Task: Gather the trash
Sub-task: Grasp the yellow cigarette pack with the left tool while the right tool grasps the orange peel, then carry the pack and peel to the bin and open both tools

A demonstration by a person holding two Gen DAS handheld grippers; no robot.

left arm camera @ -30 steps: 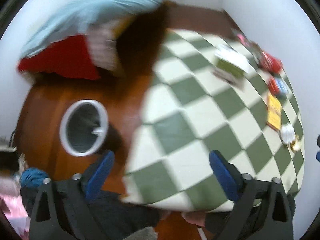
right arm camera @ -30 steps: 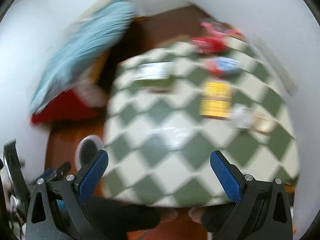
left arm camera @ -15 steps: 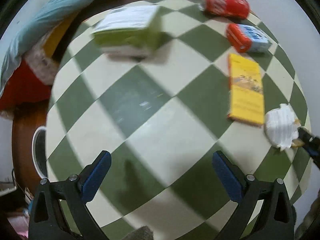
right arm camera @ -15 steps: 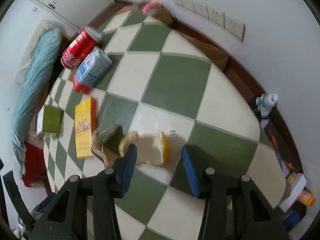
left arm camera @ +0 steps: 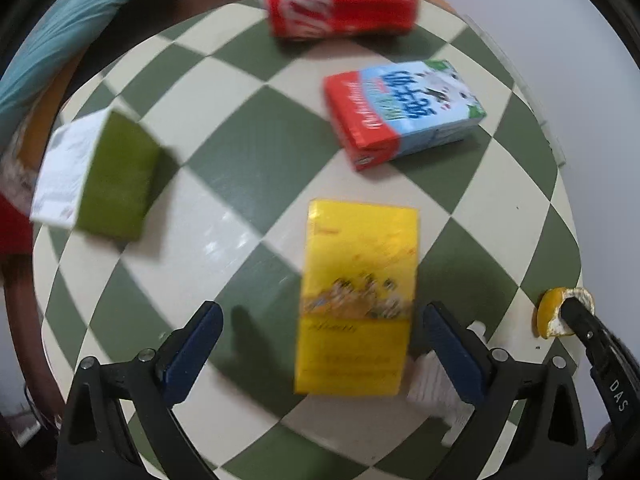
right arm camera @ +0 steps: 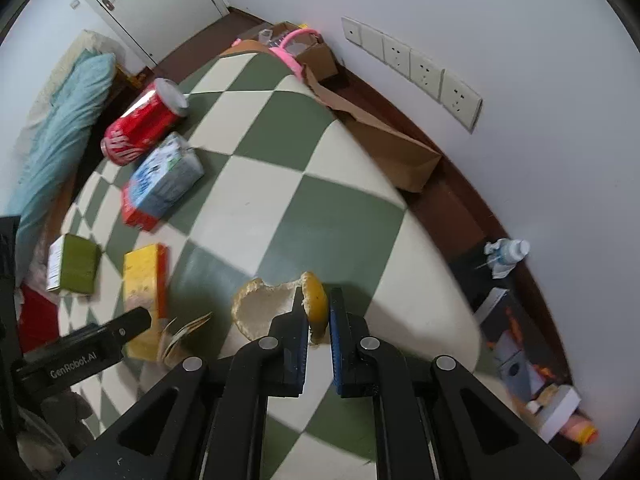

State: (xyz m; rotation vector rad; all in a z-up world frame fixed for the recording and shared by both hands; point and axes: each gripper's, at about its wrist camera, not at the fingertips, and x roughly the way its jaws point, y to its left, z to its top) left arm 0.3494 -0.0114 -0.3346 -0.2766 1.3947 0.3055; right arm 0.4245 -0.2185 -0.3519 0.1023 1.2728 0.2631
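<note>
Trash lies on a green-and-cream checkered table [left arm camera: 248, 128]. My left gripper [left arm camera: 320, 344] is open, its fingers either side of the near end of a flat yellow box [left arm camera: 358, 292], just above it. Beyond lie a blue-and-red milk carton [left arm camera: 404, 114], a red cola can [left arm camera: 340, 4] on its side and a green box [left arm camera: 104, 176]. My right gripper [right arm camera: 318, 316] is shut on an orange peel [right arm camera: 276, 306] at the table's right side; the peel also shows in the left wrist view [left arm camera: 554, 312]. Crumpled white paper [left arm camera: 434, 392] lies by my left gripper's right finger.
The table's right edge drops to a dark wooden floor with a brown paper bag [right arm camera: 384, 144], a plastic bottle [right arm camera: 506, 252] and small boxes [right arm camera: 520, 352] along a white wall. A light-blue pillow [right arm camera: 60, 136] lies past the far left edge.
My left gripper swung from the floor and bin over the table and closed in on the yellow box. My right gripper moved to the orange peel and shut on it.
</note>
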